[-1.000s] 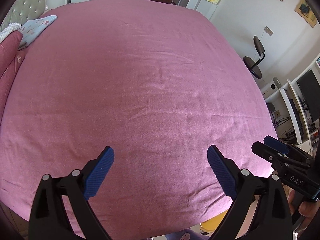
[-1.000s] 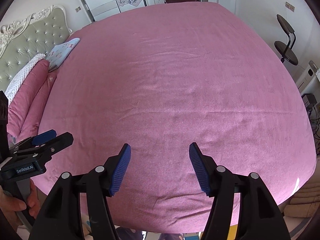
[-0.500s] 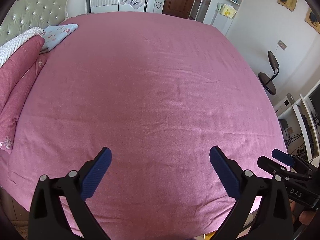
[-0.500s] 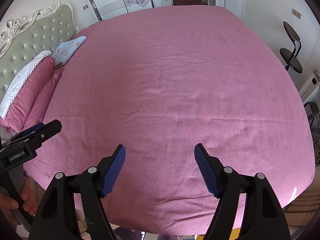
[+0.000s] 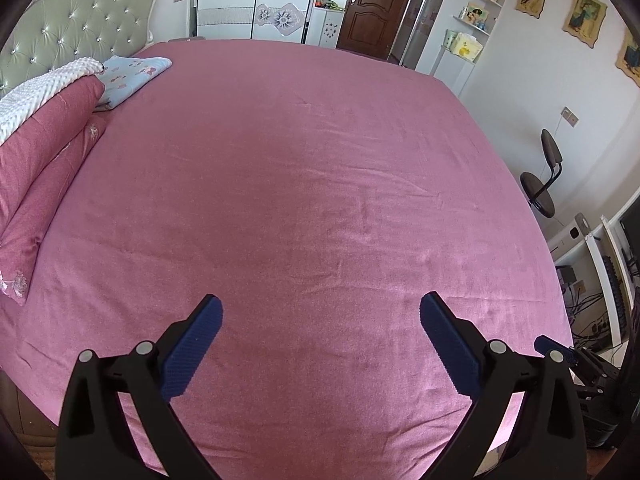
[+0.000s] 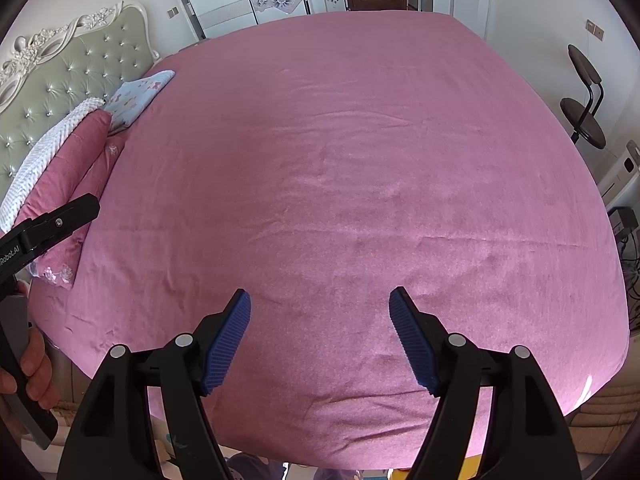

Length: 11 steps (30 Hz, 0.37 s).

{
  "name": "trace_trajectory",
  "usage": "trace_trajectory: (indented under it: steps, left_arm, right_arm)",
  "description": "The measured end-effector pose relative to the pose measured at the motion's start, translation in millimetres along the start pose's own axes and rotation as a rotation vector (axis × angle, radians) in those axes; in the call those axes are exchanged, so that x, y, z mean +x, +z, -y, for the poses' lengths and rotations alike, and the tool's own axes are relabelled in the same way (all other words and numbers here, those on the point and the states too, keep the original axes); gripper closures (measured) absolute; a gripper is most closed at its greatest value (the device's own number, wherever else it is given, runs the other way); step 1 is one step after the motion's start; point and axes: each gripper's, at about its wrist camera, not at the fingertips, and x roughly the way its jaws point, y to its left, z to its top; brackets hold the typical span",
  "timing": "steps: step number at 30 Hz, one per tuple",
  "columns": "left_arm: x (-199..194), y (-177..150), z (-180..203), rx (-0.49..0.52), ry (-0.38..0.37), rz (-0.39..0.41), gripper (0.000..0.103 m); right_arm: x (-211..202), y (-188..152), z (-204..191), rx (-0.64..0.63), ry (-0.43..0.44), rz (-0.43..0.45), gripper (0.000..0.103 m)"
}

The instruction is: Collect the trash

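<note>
Lettering reading "Robot.AI", its start cut off by the frame edge, is showing in white on the black body of the left hand-held gripper (image 6: 52,222) where it is poking into the right wrist view at the left; the person's hand (image 6: 28,368) is gripping its handle below. No other writing can be read.

In its own view the left hand-held gripper (image 5: 320,320) is hanging over the near edge of the bed (image 5: 304,184), its blue pads (image 5: 192,344) standing wide apart with nothing between them. The right hand-held gripper (image 6: 320,312) is doing likewise over the same near edge, its pads (image 6: 228,340) also spread and holding nothing; its tip (image 5: 560,354) is peeking in at the far right of the left view.

The pink sheet is lying lightly creased. No trash can be made out on it in either view. At the far left, pink pillows (image 5: 44,148) are lying against the tufted green headboard (image 5: 76,32), with a white knitted cloth (image 5: 44,88) on top and a light blue folded cloth (image 5: 132,76) just beside them. A black chair (image 5: 544,176) is standing to the right, near the wall.

Compared with a second ago, both cameras are sitting farther back and higher: more of the headboard and far wardrobe (image 5: 248,4) is showing, and the right tool has slid toward the left view's edge.
</note>
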Motion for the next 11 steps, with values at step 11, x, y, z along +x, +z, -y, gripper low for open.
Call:
trace_trajectory:
  steps: [11]
  left_arm:
    - [-8.5, 1.3, 7.9, 0.028, 0.006, 0.014, 0.004]
  right_arm:
    - [1.4, -1.3, 5.0, 0.011, 0.004, 0.001, 0.033]
